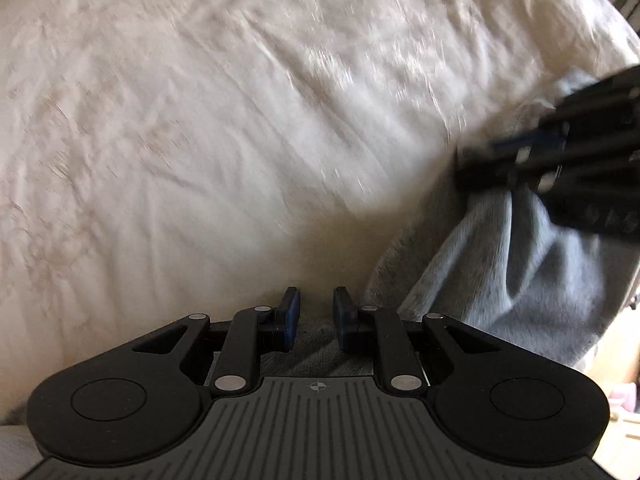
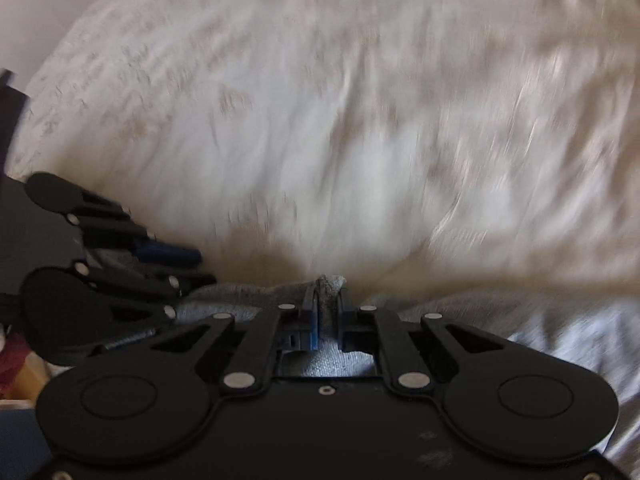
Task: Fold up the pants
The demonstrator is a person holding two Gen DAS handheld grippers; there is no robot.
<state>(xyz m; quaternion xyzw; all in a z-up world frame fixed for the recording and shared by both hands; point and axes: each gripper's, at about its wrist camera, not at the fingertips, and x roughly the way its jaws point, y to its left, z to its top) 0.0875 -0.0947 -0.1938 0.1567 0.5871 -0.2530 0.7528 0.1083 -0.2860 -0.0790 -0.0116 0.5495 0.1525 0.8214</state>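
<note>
Both tongs, left (image 1: 316, 316) and right (image 2: 326, 312), clamped on grey pants (image 1: 500, 264), lifting an edge off the bed (image 1: 200, 120) for folding.

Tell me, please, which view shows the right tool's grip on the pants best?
The right wrist view: grey pants bunch up between the right tool's closed pads. The left wrist view shows that tool only blurred at the side, with pants hanging below it.
</note>
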